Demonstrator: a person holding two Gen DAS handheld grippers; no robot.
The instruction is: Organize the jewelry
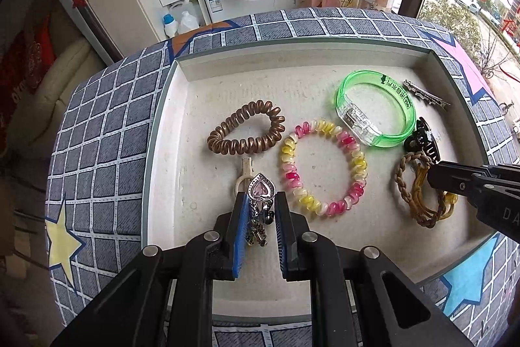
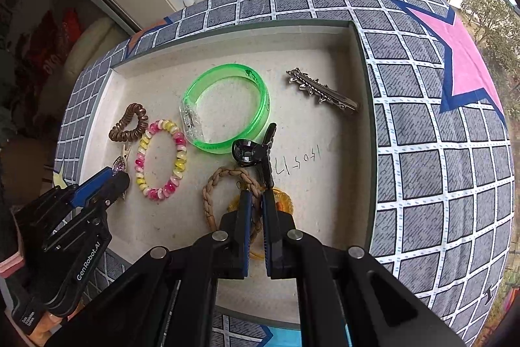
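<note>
A: Now, tray [image 1: 325,67] contents, from its left edge. First entry?

B: Left gripper [image 1: 260,200], nearly closed, blue pads clamped on a heart pendant [image 1: 261,189] with dangling charms. It sits near the tray's front-left part, over a small cream clip [image 1: 244,174] lying on the tray floor.

A: Next?

B: Brown spiral hair tie [image 1: 245,129], just beyond the pendant, toward the left wall. Beside it, to the right, a pink-and-yellow spiral bracelet [image 1: 321,165], roughly mid-tray. The two look to be touching or nearly so; I cannot tell which.

A: Further right?

B: Green translucent bangle [image 1: 377,109] with a clear clasp block, toward the back, lying flat. Its near rim is just beside a black claw clip [image 2: 256,152].

A: And that clip?

B: Held by the right gripper [image 2: 257,200], jaws almost fully together on the clip's handle end. The clip points away from the gripper toward the bangle. Under the fingers lie a braided tan cord loop [image 2: 224,181] and an amber-yellow corded bracelet [image 2: 282,200], overlapping each other near the tray's front edge.

A: Last entry?

B: Silver spiked hair clip [image 2: 321,91], alone near the tray's back-right corner, well apart from the rest.

A: Carrier?

B: Tray rests on a grey checked cloth with star patches [image 2: 455,60].
</note>
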